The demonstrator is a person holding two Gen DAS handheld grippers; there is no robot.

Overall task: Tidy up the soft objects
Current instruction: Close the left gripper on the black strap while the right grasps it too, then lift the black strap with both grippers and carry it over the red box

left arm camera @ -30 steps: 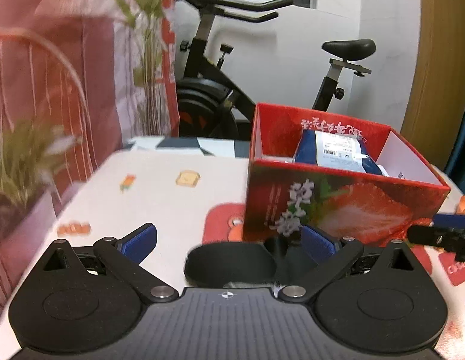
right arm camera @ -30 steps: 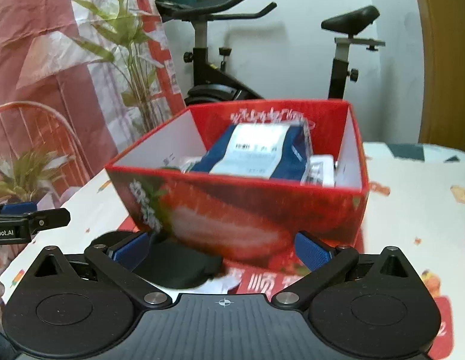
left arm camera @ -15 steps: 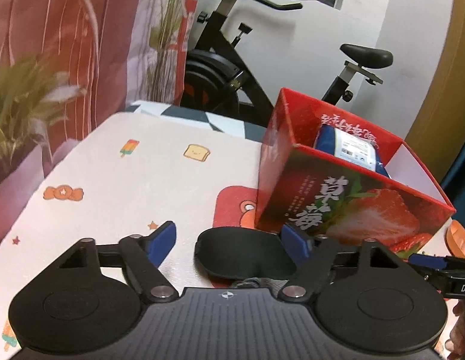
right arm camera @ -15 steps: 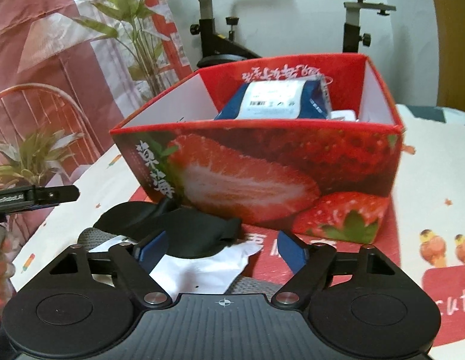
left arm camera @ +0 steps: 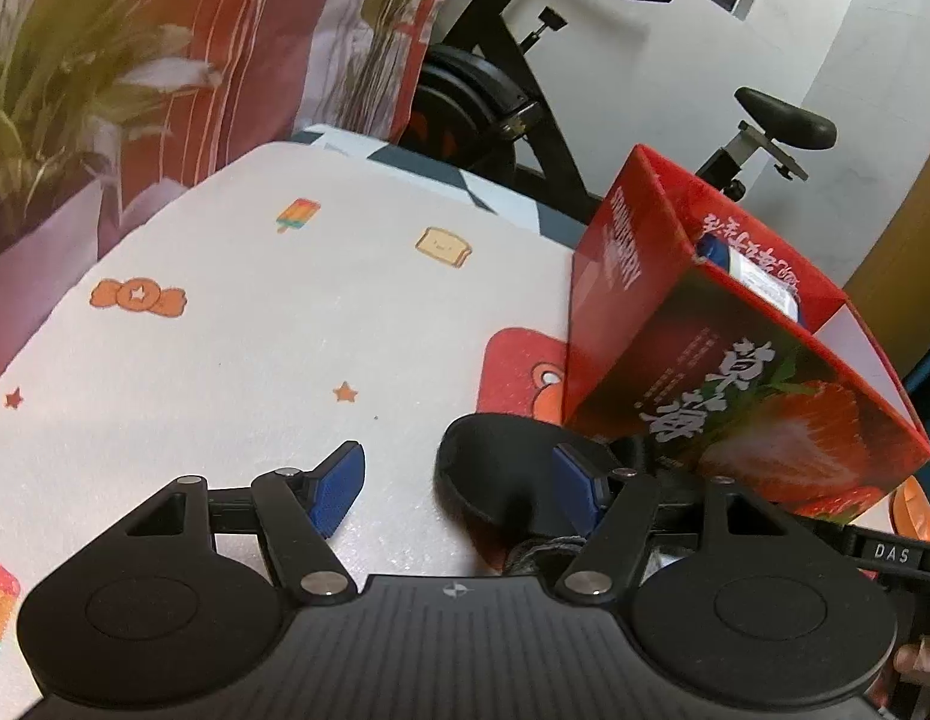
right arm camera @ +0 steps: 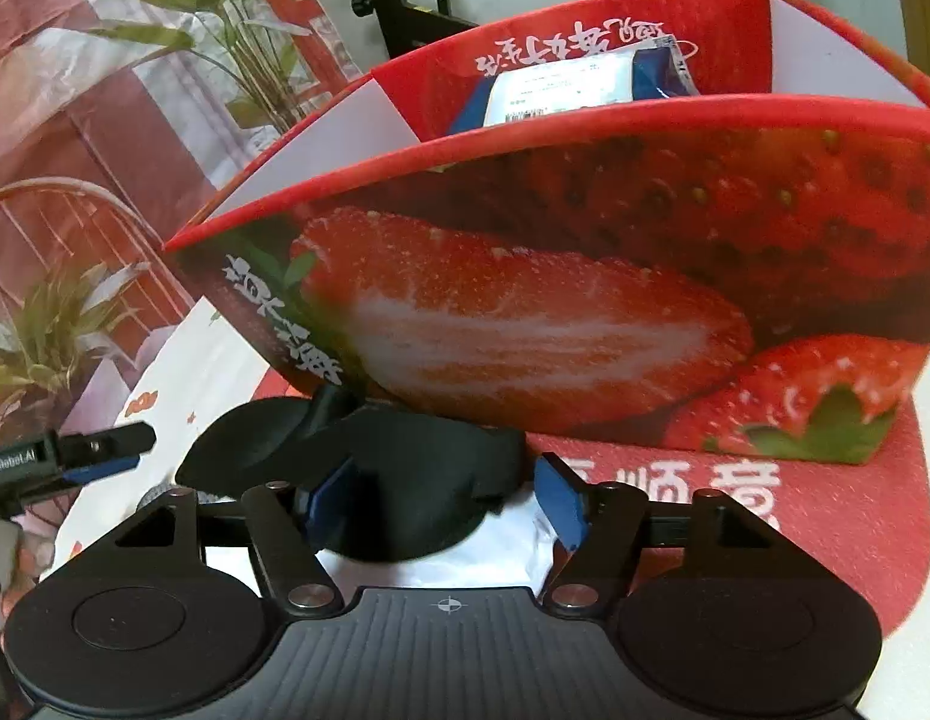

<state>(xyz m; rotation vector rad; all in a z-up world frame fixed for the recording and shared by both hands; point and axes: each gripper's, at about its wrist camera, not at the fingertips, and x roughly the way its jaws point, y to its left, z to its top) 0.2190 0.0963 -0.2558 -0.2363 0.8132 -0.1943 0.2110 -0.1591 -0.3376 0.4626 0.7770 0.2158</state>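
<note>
Both grippers sinking closer to tablecloth [left arm camera: 237,324] vs earlier frames, jaws just been closing. L gripper [left arm camera: 465,483] jaws partly apart, straddling left lobe of black eye mask [left arm camera: 495,480]; right pad overlapping mask, left pad over bare cloth, no firm pinch showing. R gripper [right arm camera: 444,504] jaws partly apart w/ mask's other lobe [right arm camera: 417,480] sitting between pads, grip not confirmed. Mask lying flat on cloth just in front of red strawberry box [right arm camera: 585,276], partly on white paper [right arm camera: 465,564]. Blue packet [right arm camera: 573,84] resting inside box. Exercise bike [left arm camera: 525,90] standing behind table
</note>
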